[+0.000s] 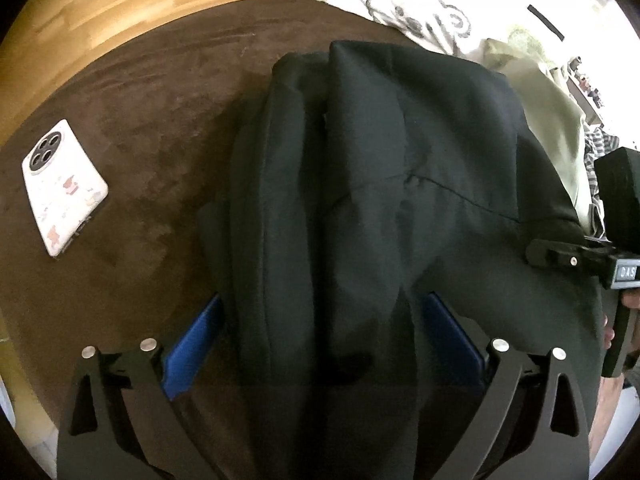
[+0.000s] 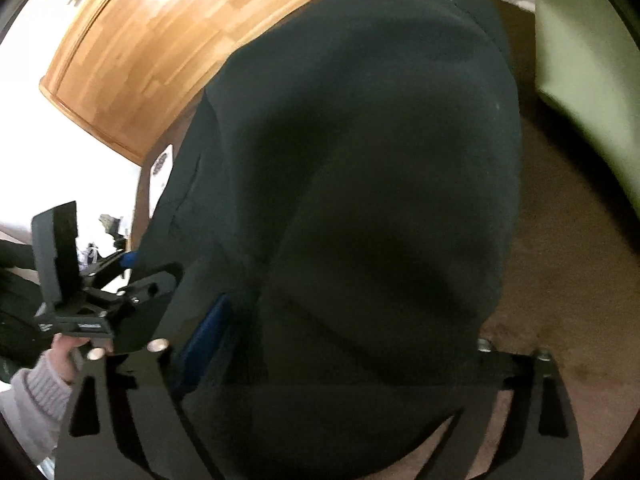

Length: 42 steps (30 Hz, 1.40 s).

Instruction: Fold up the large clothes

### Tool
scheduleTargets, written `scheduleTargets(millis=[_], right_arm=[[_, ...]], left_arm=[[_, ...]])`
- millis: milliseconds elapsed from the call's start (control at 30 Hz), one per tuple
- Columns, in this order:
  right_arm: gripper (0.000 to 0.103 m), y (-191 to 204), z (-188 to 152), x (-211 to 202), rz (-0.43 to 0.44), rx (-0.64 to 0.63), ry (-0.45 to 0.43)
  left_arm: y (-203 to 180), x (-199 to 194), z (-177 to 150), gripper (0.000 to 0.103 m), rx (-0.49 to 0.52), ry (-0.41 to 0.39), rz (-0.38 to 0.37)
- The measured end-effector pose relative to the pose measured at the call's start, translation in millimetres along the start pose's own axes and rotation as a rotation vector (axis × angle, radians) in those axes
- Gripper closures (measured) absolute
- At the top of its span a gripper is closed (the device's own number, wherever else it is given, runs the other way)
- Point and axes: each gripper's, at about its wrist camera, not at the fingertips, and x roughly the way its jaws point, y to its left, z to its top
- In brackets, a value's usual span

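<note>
A large black garment [image 1: 380,184] lies folded in a long bundle on the brown bed cover [image 1: 140,160]. My left gripper [image 1: 320,344] is open, its blue pads [image 1: 196,344] spread wide on either side of the garment's near end. The right gripper shows at the right edge of the left wrist view [image 1: 560,256], at the garment's side. In the right wrist view the black garment [image 2: 360,160] fills the frame and drapes over my right gripper [image 2: 332,344]; only its left blue pad [image 2: 208,332] shows, so its state is unclear. The left gripper [image 2: 132,288] shows at left.
A white phone [image 1: 62,184] lies on the cover at left. A patterned pillow [image 1: 408,8] and a light green cloth [image 1: 548,112] lie behind and right of the garment. A wooden headboard [image 1: 120,8] runs along the far edge.
</note>
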Motion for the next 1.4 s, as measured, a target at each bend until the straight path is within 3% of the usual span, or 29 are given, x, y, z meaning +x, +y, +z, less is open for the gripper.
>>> scheduleTargets(millis=[233,400,533,767,1033,1400], right_arm=[[0.006,13,-1,-19,-0.065,0.032,-0.031],[0.006,31,-7,-54,-0.129,0.068,-0.086],[0.006,57,-8,-102,-0.139,0.056,-0.156],[0.006,117,-21,-195,-0.235,-0.03,-0.222],[0.006,171,-73,-276,-0.311,-0.081,-0.286],[0.006,199,-163,-351,-0.341,-0.09,-0.327]], left_arm=[[0,-28,-4,0.007,-0.043,-0.031,0.035],[-10,-65,4,0.007,-0.048,-0.058,0.071],[-26,-102,9,0.007,-0.03,-0.079,0.063],[-73,-186,9,0.007,0.013,-0.127,0.072],[-136,-291,-20,0.007,0.081,-0.223,0.101],[-192,-356,-90,0.007,0.055,-0.252,0.153]])
